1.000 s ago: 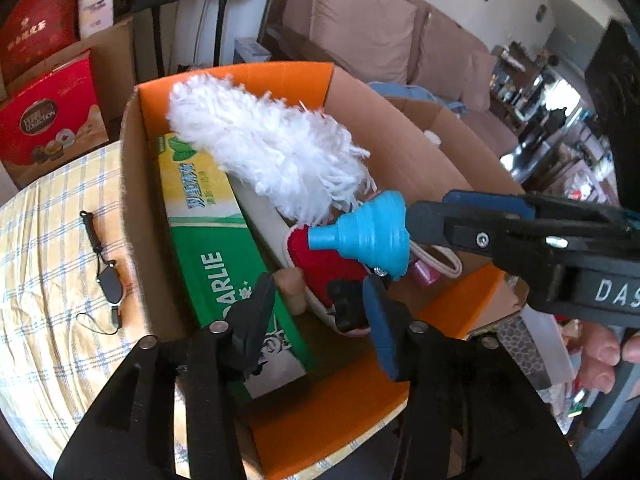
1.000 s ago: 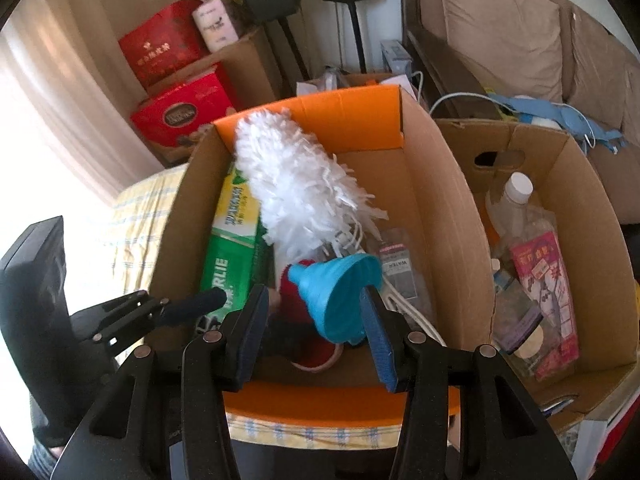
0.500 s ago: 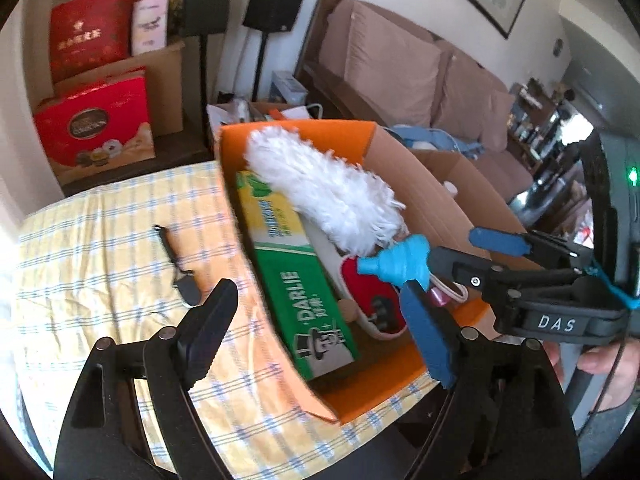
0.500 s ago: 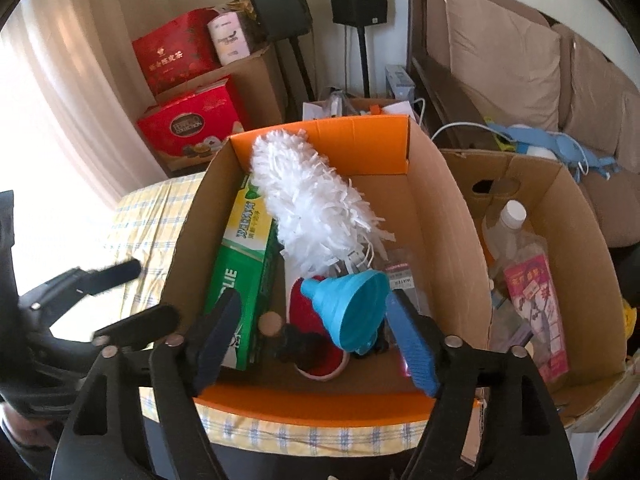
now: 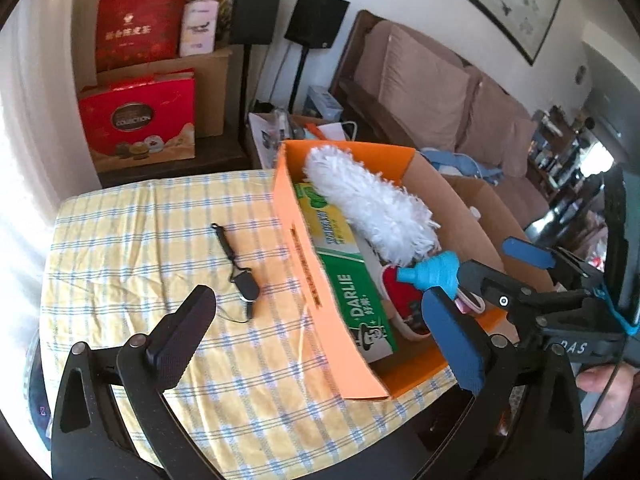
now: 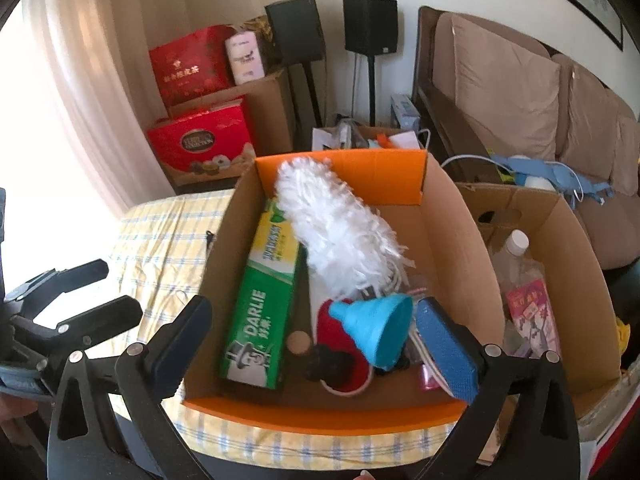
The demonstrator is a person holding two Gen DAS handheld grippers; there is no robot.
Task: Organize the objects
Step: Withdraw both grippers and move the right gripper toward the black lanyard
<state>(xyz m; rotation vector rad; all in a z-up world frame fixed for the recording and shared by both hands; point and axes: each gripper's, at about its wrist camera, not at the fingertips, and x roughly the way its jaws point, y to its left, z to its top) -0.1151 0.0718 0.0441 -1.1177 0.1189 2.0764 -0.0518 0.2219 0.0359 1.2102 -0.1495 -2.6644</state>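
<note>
Both pairs of jaws stand fully spread with nothing between them, having just been opening: my left gripper (image 5: 320,320) hangs over the near edge of the table, my right gripper (image 6: 316,340) over the near wall of the orange cardboard box (image 6: 340,172).

Left to right across the yellow checked tablecloth (image 5: 140,240):
- Small black fob on a cord (image 5: 244,284), lying loose near the middle of the cloth, just beside the box's left wall. Not yet put away.
- Inside the box: green Darlie toothpaste carton (image 6: 260,312) along the left wall; white fluffy duster (image 6: 336,236) leaning toward the far wall; blue funnel (image 6: 376,328) on a red item (image 6: 336,324) near the front; a cork-like stopper (image 6: 299,342) beside it.
- Second cardboard box (image 6: 560,240) beyond the right edge, holding a bottle and packets.

Judgement: mostly done. The fob looks like the only piece left outside.
</note>
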